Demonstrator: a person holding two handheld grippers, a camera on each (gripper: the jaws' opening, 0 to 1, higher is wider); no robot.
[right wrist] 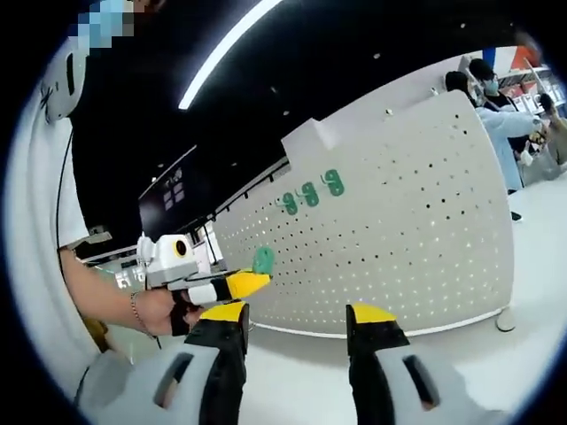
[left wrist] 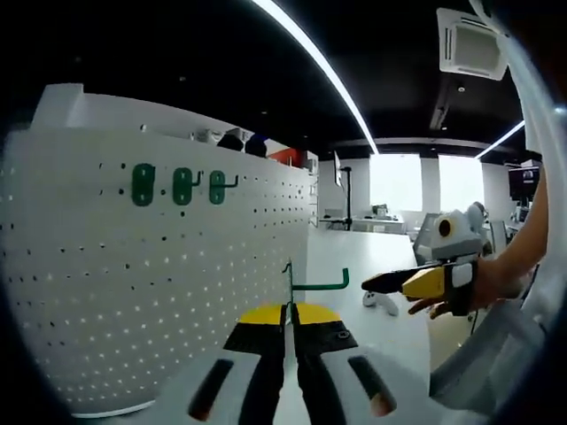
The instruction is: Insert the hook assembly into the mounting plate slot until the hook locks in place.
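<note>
A white pegboard mounting plate (left wrist: 133, 283) stands upright on the left of the left gripper view. Three green hooks (left wrist: 182, 186) hang in a row near its top. My left gripper (left wrist: 290, 312) is shut on a thin green hook assembly (left wrist: 319, 285), held a short way off the board's near end, its arm pointing right. The right gripper (left wrist: 399, 283) comes in from the right, held by a hand. In the right gripper view my right gripper (right wrist: 297, 314) stands open with nothing between its jaws, facing the pegboard (right wrist: 416, 248). The left gripper (right wrist: 235, 285) there carries the green hook assembly (right wrist: 264, 259).
The board stands on a white table (left wrist: 372, 257), where a small white object (left wrist: 381, 301) lies. A person's forearm (left wrist: 523, 248) is at the right. People (right wrist: 496, 106) stand behind the board's far end. A round white foot (right wrist: 505, 320) sits by the board's base.
</note>
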